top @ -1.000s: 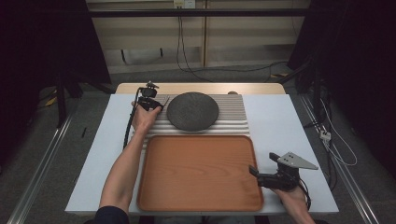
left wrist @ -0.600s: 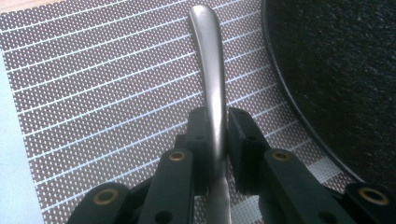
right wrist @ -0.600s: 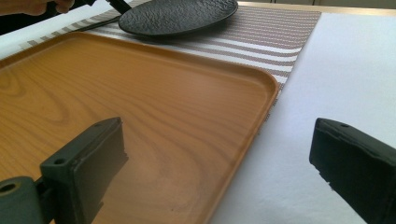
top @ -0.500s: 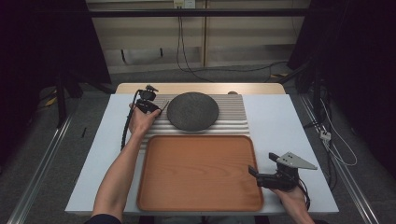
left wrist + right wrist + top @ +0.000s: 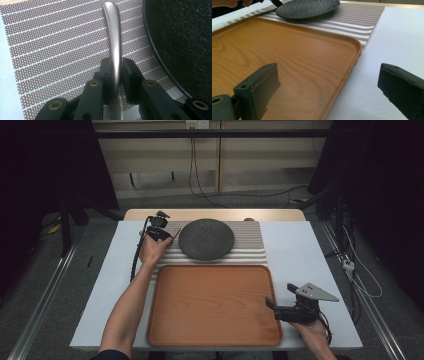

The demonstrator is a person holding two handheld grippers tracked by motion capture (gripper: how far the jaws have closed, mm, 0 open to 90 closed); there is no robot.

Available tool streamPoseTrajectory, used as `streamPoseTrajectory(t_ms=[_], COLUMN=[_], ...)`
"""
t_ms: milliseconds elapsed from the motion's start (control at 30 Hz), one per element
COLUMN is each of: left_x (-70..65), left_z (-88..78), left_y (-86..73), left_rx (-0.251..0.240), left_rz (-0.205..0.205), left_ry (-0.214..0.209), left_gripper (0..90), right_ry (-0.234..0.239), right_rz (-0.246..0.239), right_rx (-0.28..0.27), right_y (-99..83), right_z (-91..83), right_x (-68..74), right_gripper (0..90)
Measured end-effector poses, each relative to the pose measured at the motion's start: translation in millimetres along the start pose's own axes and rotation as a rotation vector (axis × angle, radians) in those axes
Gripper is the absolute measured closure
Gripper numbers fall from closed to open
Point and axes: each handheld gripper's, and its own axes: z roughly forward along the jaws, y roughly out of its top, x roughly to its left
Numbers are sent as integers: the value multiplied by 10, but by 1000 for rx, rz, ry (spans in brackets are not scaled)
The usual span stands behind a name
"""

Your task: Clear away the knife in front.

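Left gripper view shows our left gripper (image 5: 116, 72) clamped on a metal utensil handle (image 5: 113, 37) over the striped mat (image 5: 50, 50), just left of the black plate (image 5: 180, 37). Our right gripper (image 5: 329, 87) hangs wide apart, holding nothing, at the wooden tray's (image 5: 287, 55) near right edge.

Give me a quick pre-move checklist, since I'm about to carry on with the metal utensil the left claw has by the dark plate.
1. Left claw shut on the utensil handle: ok, pads press both sides.
2. Handle centred between the pads: ok, it runs straight up the middle.
3. Which utensil it is: cannot tell, its working end is hidden below the claw.
4. Clearance from the dark plate: ok, the handle lies over the striped mat, apart from the plate rim.
5. Wooden tray free to receive: ok, its surface is bare.
6. Right claw out of the way: ok, open, at the tray's right edge.
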Motion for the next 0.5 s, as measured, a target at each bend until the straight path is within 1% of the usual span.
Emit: streamPoseTrajectory(t_ms=[67,133,167,200,300,333,400,433,500], left_x=[-8,-18,-22,-21,-7,-11,-17,-19,-36], left_z=[0,-1,-1,0,-2,-2,-8,-10,-10], left_y=[0,2,3,5,3,4,8,6,5], left_rx=[-1,-2,-1,-1,-4,-4,4,2,5], left_rz=[-3,-18,-18,-8,-22,-25,-10,-15,-15], left_ry=[7,10,16,18,3,5,9,0,6], left_gripper=[797,800,801,801,802,802,802,802,802], right_ry=[1,0,0,0,-1,-2,-2,-3,-3], right_rz=[-1,-1,0,0,1,0,0,1,2], right_rx=[0,0,0,0,1,1,2,1,2], right_y=[1,1,2,1,1,1,1,1,1], right_z=[1,0,-1,-2,-2,-2,-2,-2,-2], right_x=[1,0,0,-1,-2,-2,-2,-2,-3], right_gripper=[34,35,35,35,35,35,35,35,35])
